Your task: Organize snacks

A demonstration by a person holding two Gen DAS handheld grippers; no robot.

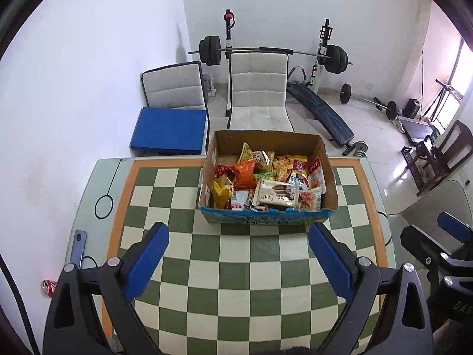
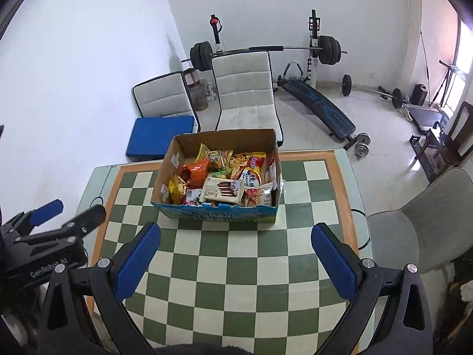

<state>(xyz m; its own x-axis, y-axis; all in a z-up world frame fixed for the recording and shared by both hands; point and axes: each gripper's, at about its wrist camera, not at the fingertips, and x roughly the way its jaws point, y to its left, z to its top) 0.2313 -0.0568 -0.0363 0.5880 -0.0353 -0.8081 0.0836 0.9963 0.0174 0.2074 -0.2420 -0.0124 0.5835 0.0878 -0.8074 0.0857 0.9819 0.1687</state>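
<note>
On the far half of the checked table (image 1: 236,266) stands an open cardboard box (image 1: 267,216), and every snack (image 1: 267,182) in view lies inside it: an orange bag (image 1: 244,171), a yellow bag (image 1: 221,190), a white wafer pack (image 1: 276,196) lying on top near the front wall, and a heap of other packets jumbled behind them. No packet lies on the table around the box as far as either view shows. The left gripper (image 1: 238,263) hangs over the near part of the table, short of the box, its jaws wide apart and holding nothing; the right gripper (image 2: 235,261) hangs likewise beside it, jaws wide apart and empty. How far the task has come cannot be settled from this. The snacks gathered in one box would fit a job that is done, with all packets collected and both grippers drawn back; the loose, unsorted heap would fit equally a stage where the packets are yet to be taken out and set in order. What shows is only that the snacks are in the box, unsorted, and both grippers are free.
</note>
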